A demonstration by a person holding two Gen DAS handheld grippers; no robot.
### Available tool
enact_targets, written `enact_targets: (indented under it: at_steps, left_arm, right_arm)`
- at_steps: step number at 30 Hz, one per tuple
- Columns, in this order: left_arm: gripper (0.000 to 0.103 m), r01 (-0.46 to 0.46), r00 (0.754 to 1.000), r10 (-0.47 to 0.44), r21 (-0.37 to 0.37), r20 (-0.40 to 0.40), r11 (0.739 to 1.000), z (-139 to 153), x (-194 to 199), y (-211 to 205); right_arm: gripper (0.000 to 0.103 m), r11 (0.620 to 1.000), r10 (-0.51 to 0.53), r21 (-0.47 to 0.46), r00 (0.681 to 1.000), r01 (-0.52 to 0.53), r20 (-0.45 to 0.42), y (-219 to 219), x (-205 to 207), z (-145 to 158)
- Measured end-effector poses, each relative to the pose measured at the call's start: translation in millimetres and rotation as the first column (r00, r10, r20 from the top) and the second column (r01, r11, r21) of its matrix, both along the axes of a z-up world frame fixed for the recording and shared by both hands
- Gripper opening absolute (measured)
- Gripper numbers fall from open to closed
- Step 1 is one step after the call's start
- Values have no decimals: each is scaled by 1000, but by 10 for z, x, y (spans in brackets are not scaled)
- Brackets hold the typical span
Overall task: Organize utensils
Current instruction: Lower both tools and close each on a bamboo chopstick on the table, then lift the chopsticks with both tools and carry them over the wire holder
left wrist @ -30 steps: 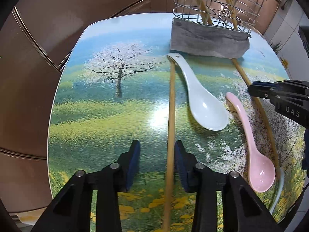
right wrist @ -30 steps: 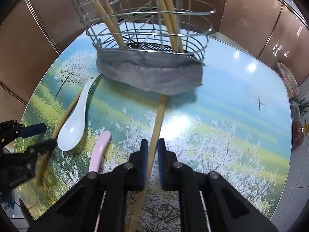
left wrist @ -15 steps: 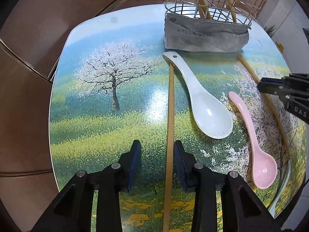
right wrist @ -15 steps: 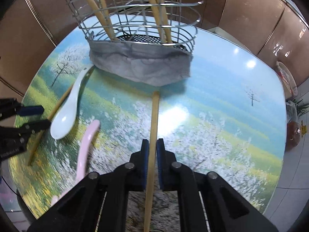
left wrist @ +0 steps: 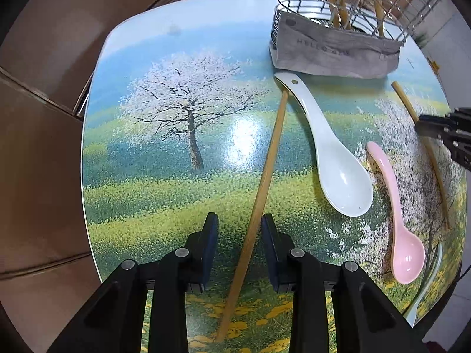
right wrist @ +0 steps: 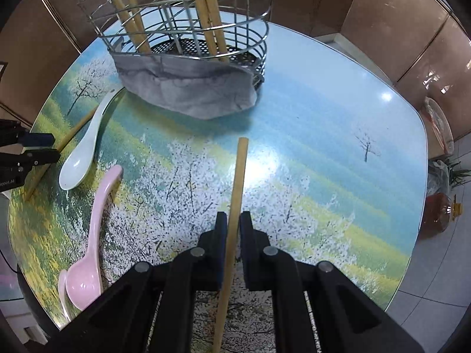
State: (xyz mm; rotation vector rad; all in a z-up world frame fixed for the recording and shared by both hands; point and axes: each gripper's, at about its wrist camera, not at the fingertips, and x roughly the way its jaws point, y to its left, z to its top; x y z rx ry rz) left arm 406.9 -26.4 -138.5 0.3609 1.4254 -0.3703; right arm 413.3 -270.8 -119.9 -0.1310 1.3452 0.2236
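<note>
Pinching one chopstick (right wrist: pixel 235 206), right tool (right wrist: pixel 233 226); left tool (left wrist: pixel 239 229) closing.

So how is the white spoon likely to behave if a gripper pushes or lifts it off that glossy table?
The white spoon looks like glazed ceramic, so probably stiff, slick between pads and chippable if dropped. It lies on a shiny table, so a push would likely slide it rather than roll it. Its bowl is much wider than its handle, so a handle grip may sag bowl-down.

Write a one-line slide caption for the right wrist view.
Right hand-held gripper clamps a chopstick before the wire basket.
</note>
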Motion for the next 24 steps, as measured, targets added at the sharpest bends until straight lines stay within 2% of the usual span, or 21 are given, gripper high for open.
enact_targets:
  at_steps: [7,9,13,19,24]
  left_arm:
    - [29,30,998,-28,31,-50,999,-25,143,-161]
    - [25,28,998,-26,31,-55,999,-32,153,-218]
    - [8,36,997,-35,23,-65,999,-40,123,-349]
    - [7,36,999,-35,30,-26,999,-23,41,-468]
    - [6,6,1000,-6,-1,20,1000,-10,-51,-539]
  right_arm:
    - [9,999,50,-17,998,-51,-36,112,108,-29]
    - [9,998,59,-17,997,-60,-40,193,178,-57]
    - [7,995,92,-35,995,-94,-48,324,218,-75]
    - [7,991,124,-48,991,-126,-43,432,162,-71]
    - [6,989,136,-47,990,-138,-32,500,37,-69]
